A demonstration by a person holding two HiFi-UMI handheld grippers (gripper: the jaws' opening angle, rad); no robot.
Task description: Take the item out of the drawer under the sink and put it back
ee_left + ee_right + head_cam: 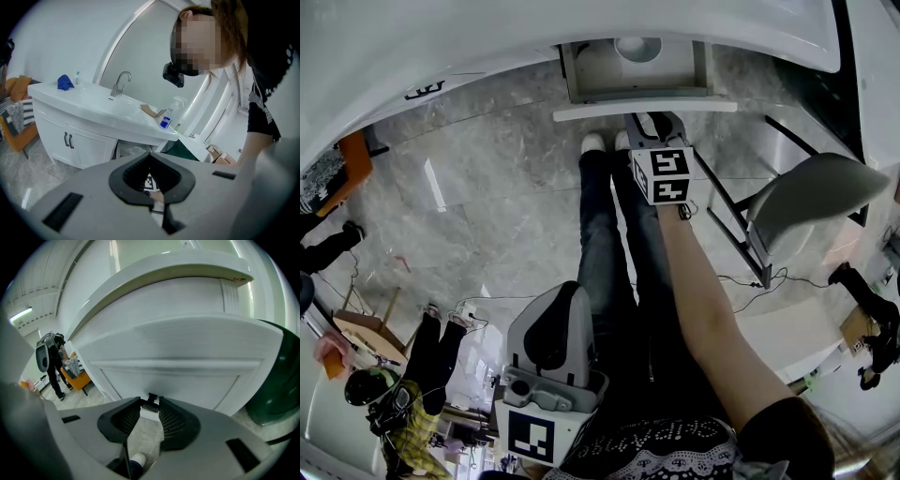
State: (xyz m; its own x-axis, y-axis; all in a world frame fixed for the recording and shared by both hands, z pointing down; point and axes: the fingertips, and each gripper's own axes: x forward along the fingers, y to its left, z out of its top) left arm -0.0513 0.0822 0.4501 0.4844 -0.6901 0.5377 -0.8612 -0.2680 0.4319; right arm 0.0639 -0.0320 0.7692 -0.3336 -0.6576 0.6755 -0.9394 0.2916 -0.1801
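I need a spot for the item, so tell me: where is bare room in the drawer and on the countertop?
In the drawer, the floor is bare in front of the white round item at its back. On the countertop, free room lies between the blue cloth and the faucet; the end by the spray bottle and cardboard is crowded.

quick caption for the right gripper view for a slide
Right gripper grips the black handle of the white drawer front beneath the sink.
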